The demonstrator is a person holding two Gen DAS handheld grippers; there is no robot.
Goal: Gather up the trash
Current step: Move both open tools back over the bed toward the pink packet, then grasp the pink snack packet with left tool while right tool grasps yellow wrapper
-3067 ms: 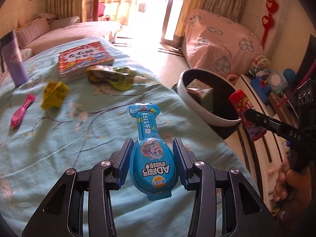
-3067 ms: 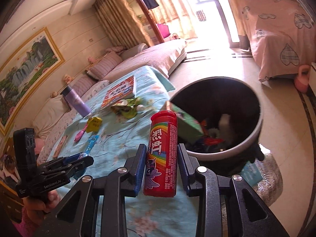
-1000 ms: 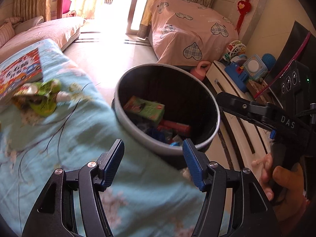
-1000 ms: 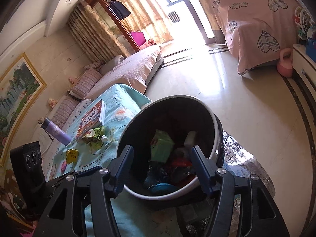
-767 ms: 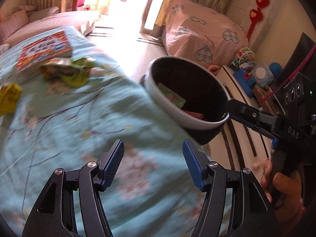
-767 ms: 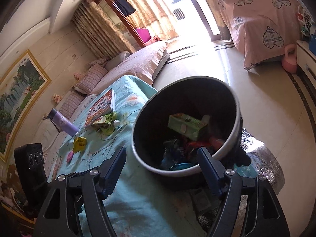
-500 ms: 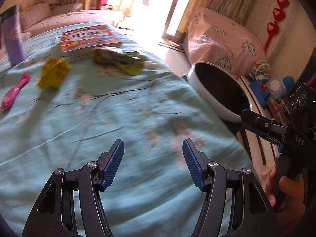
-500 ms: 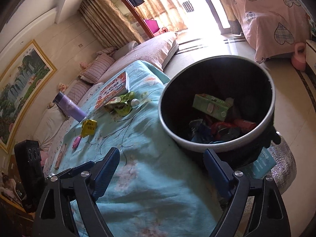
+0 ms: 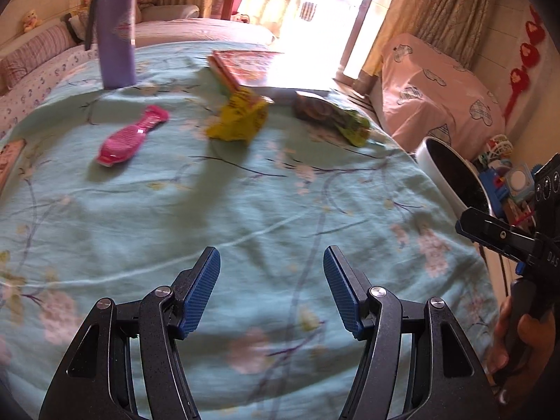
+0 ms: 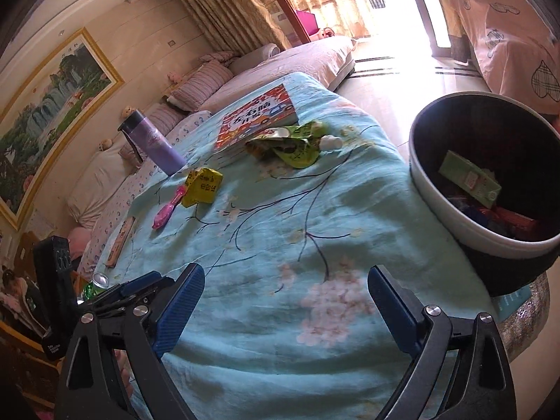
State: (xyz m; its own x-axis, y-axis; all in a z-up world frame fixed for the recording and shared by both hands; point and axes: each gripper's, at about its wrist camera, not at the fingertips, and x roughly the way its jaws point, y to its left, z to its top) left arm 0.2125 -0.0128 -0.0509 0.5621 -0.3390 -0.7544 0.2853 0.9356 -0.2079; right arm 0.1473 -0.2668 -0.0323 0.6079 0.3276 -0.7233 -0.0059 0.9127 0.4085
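Both grippers look like matt, slightly speckled black plastic with shiny metal screws; the left gripper (image 9: 271, 288) has blue pads (image 9: 202, 288) with a fine ribbed texture. The tablecloth (image 10: 287, 217) is soft wrinkled cloth, matt. Pink wrapper (image 9: 126, 138) and yellow wrapper (image 10: 203, 182) at upper left look like glossy crinkly foil. The trash bin (image 10: 451, 217) at right has a smooth white rim. Purple tumbler (image 9: 115, 31) looks smooth, satin.

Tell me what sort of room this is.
Most likely a home living room: a long sofa with striped cushions, a framed landscape painting on the wall, and curtained glass doors. A table under a floral cloth stands in front.
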